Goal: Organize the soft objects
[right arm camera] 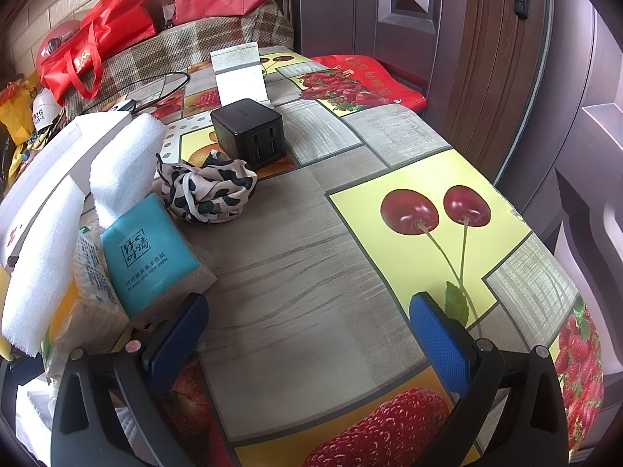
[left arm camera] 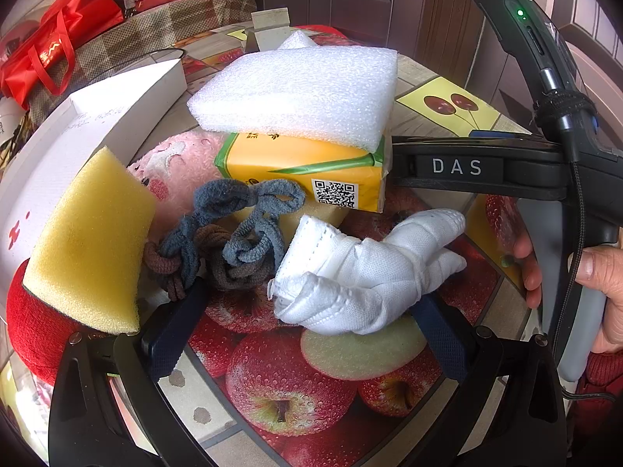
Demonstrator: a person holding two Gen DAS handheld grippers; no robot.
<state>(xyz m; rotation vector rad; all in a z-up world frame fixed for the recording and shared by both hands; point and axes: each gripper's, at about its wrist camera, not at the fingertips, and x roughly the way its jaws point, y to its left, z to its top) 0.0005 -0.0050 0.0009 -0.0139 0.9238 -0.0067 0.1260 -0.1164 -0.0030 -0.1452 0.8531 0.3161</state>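
Note:
In the left wrist view my left gripper (left arm camera: 307,303) is open wide, low over the table. A crumpled white face mask (left arm camera: 362,276) lies between its blue pads (left arm camera: 171,334), not squeezed. Beyond it lie a tangle of grey and brown hair ties (left arm camera: 229,233), a yellow sponge (left arm camera: 89,241), a yellow tissue pack (left arm camera: 303,171) with a white foam slab (left arm camera: 300,89) on top, and a pink plush (left arm camera: 179,163). My right gripper (right arm camera: 311,307) is open over bare tablecloth, its left finger beside a teal tissue pack (right arm camera: 152,249). A leopard-print scarf (right arm camera: 210,185) lies farther back.
A white box (left arm camera: 89,128) stands at the left. A black charger block (right arm camera: 249,130) and a white stand (right arm camera: 241,78) sit at the back of the table (right arm camera: 296,241). A hand (left arm camera: 599,280) holds the right gripper's body (left arm camera: 455,165). Red bags (right arm camera: 97,46) lie on a couch behind.

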